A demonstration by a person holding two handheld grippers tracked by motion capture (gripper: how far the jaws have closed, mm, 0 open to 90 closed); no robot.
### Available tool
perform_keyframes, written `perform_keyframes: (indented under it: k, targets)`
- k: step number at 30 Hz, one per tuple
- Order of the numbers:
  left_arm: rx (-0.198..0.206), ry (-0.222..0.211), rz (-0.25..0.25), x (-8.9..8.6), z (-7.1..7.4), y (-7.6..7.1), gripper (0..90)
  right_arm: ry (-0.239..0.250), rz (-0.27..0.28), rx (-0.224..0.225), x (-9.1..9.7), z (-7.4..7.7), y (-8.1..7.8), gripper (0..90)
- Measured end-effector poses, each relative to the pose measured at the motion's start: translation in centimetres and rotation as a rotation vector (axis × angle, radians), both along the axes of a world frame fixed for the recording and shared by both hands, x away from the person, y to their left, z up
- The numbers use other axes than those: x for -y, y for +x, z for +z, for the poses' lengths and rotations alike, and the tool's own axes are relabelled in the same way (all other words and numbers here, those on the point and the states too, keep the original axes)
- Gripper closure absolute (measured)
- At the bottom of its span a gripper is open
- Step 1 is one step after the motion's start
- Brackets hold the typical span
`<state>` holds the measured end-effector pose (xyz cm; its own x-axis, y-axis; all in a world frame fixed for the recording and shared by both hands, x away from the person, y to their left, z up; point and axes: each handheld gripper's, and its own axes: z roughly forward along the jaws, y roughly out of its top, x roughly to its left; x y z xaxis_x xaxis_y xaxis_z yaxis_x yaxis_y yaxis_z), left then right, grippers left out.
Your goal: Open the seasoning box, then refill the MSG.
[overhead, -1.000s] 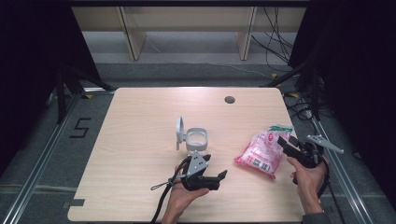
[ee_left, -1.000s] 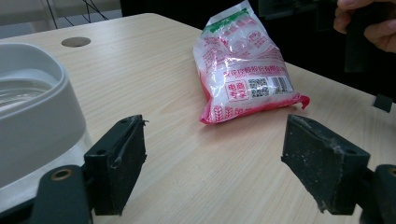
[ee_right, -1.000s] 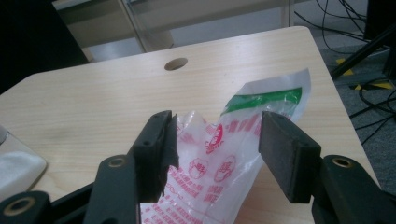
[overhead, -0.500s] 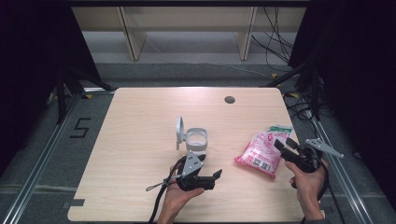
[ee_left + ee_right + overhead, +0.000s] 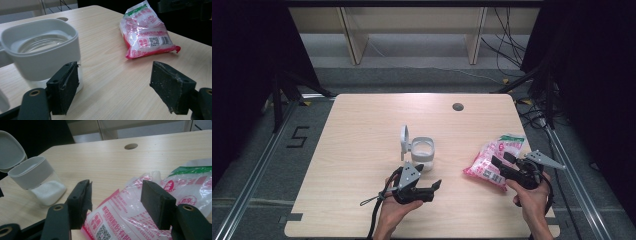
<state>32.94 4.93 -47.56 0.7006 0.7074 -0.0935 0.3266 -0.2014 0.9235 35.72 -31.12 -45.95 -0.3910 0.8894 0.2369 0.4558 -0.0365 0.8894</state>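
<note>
Left tool: we hold it low, jaws spread and empty, beside the open white container at mid-bench; it has drifted slightly right.
Bag: lies flat, right of the container.
Right tool: jaws spread over the bag's near end, likely to pinch it; it has edged closer.

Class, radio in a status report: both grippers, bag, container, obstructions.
Left gripper open beside white flip-lid container, lid up. Right gripper open at pink plastic bag. Nothing between them on wooden table.
</note>
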Motion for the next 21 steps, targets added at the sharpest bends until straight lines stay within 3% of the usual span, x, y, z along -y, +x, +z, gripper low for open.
perform_keyframes:
  k: [1, 3, 4, 5, 7, 10, 13, 16, 18, 19, 21]
  targets:
    - [0.003, -0.004, 0.003, -0.2, 0.0, 0.0, 22.3, 0.011, 0.008, -0.012, -0.1, 0.1, -0.1, 41.1]
    - [0.001, -0.006, 0.013, -0.8, -0.1, 0.0, 22.3, 0.007, 0.022, -0.004, -0.2, -0.1, -0.1, 40.9]
    - [0.003, -0.003, 0.023, -1.0, -0.1, 0.0, 22.3, 0.029, 0.023, 0.012, -0.3, -0.2, 0.0, 40.7]
    - [0.002, -0.001, 0.025, -1.3, -0.1, 0.0, 22.3, 0.048, 0.012, -0.018, -0.5, -0.1, -0.3, 40.7]
    - [0.001, -0.001, 0.037, -1.8, 0.0, 0.0, 22.3, 0.011, 0.022, -0.016, -0.3, -0.1, -0.3, 40.3]
    - [0.008, 0.007, 0.055, -2.5, 0.2, -0.1, 22.3, 0.035, 0.027, -0.032, -0.7, -0.1, -0.5, 40.0]
    - [0.006, 0.009, 0.073, -3.1, 0.3, -0.1, 22.3, 0.012, 0.032, -0.022, -0.7, -0.2, -0.6, 40.0]
    - [0.009, 0.013, 0.089, -3.5, 0.3, -0.1, 22.3, 0.056, 0.031, -0.022, -1.1, -0.3, -0.7, 39.9]
    - [0.010, 0.012, 0.097, -3.8, 0.3, -0.1, 22.3, 0.020, 0.037, -0.021, -1.0, -0.2, -0.8, 39.8]
    - [0.022, 0.031, 0.085, -4.0, 0.4, 0.0, 22.3, 0.045, 0.037, -0.032, -1.1, -0.1, -1.0, 39.7]
    - [0.005, 0.017, 0.106, -4.1, 0.3, 0.0, 22.4, 0.021, 0.053, -0.027, -1.0, -0.1, -1.0, 39.6]
